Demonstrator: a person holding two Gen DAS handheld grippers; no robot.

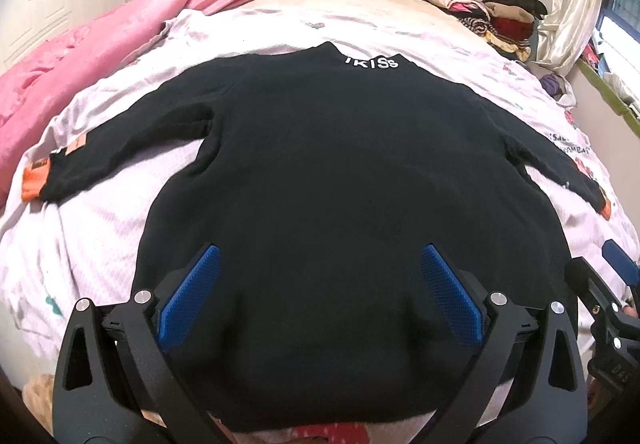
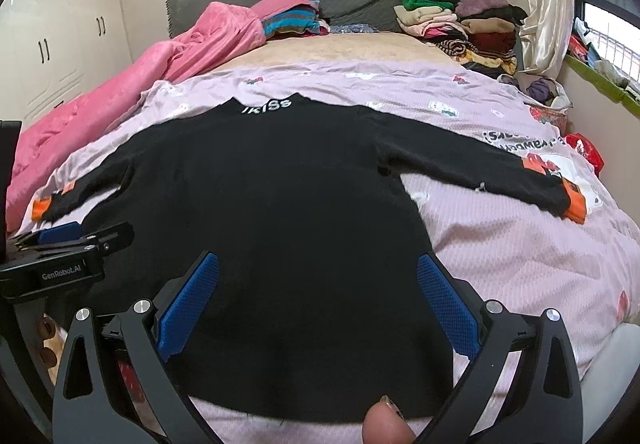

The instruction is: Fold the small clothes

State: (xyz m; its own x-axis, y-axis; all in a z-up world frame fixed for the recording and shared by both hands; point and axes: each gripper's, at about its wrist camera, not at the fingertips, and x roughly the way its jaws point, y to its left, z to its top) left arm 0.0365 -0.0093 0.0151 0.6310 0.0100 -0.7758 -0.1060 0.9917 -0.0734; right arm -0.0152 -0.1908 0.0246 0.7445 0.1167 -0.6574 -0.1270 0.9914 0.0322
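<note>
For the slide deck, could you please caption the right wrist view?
Open right hand-held gripper poised over a black long-sleeved knit sweater spread flat on a pink printed bedsheet.

Black sweater, orange cuffs; pink quilt; blue-padded tongs.

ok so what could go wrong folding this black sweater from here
1. The black knit sweater lies flat with both sleeves spread wide. Both the left gripper and the right gripper hover open near the hem, so a sleeve may trail or bunch if only the body is lifted.
2. The pink striped bedsheet under it is soft and wrinkled; a finger could pinch the sheet along with the hem.
3. The orange cuff lies near the bed edge and might slide off.
</note>
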